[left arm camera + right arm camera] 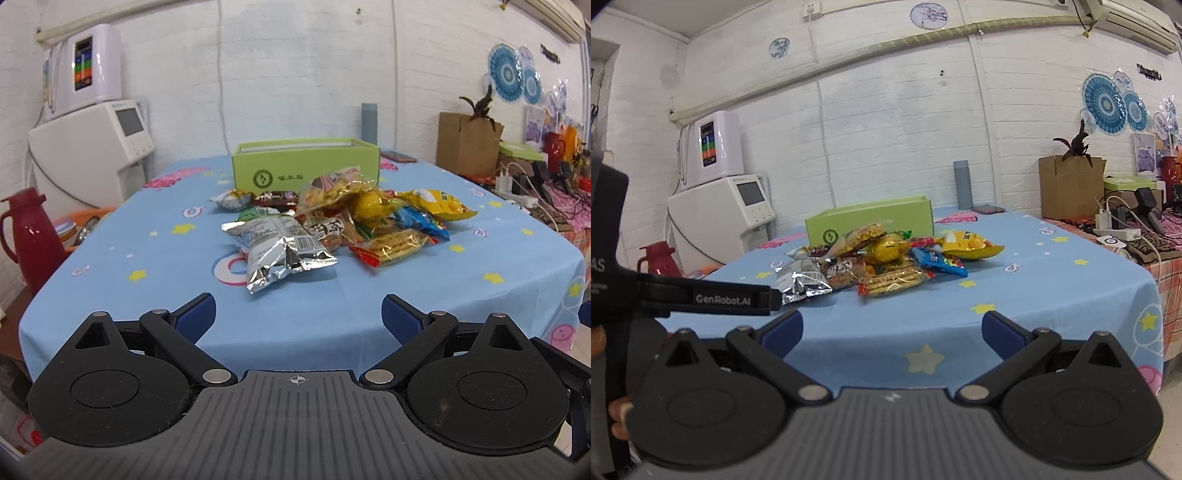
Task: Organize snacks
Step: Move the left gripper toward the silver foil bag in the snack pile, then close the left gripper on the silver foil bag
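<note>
Crinkly foil snack bags (332,221) heaped (glossy) before rectangular green box (306,164).

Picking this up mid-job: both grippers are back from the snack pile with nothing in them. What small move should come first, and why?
Probably ease the left gripper forward to the silver foil packet. It lies nearest that gripper, at the pile's front edge with bare tablecloth before it. Both the left and the right gripper are open and empty, and the green box stands open-topped behind the pile.
</note>
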Motion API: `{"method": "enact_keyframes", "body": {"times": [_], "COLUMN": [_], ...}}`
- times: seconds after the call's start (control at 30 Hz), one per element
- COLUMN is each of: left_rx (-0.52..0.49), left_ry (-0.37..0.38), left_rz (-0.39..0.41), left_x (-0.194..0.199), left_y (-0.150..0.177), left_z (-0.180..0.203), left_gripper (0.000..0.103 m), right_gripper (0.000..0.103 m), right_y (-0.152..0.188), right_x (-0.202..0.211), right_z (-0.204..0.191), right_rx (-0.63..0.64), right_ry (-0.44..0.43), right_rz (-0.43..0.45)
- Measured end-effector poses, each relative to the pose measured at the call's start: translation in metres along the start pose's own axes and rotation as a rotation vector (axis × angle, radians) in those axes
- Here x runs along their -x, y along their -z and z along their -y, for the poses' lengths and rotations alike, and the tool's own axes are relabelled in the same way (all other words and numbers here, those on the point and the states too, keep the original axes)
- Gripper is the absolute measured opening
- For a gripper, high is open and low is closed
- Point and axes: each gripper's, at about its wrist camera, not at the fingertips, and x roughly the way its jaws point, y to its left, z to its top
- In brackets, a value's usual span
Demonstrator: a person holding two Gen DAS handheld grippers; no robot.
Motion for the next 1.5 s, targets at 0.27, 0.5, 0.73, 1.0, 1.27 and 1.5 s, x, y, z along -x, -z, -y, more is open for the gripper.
{"method": "enact_keyframes", "body": {"times": [0.27,0.5,0.73,1.0,1.27,1.5], "left_rx": [0.094,0.122,0.103,0.086,0.092,0.126], "left_ry": [-0.095,-0.111,-0.102,-0.130,-0.076,0.067], "left_rz": [0.020,-0.008,-0.046,-0.060,-0.095,-0.198], "left_x": [-0.009,-0.018,-0.029,-0.048,-0.083,-0.127], "left_y": [-0.013,-0.012,-0.006,-0.023,-0.056,-0.086], "left_z": [-0.044,-0.059,-0.050,-0.052,-0.079,-0.108], "left_gripper": [0.089,0.090,0.090,0.090,0.091,0.090], "right_gripper": [0.103,0.103,0.103,0.103,0.103,0.103], "right_y": [0.006,0.004,0.008,-0.007,-0.035,-0.052], "right_x": [-0.011,-0.009,-0.015,-0.044,-0.105,-0.170], "right_z": [-0.005,-0.011,-0.018,-0.032,-0.049,-0.067], "right_rx": [0.043,0.052,0.079,0.131,0.166,0.131], "right_ry": [0.002,-0.026,-0.029,-0.089,-0.151,-0.232], "right_rz": [-0.069,-0.046,-0.051,-0.043,-0.094,-0.168]}}
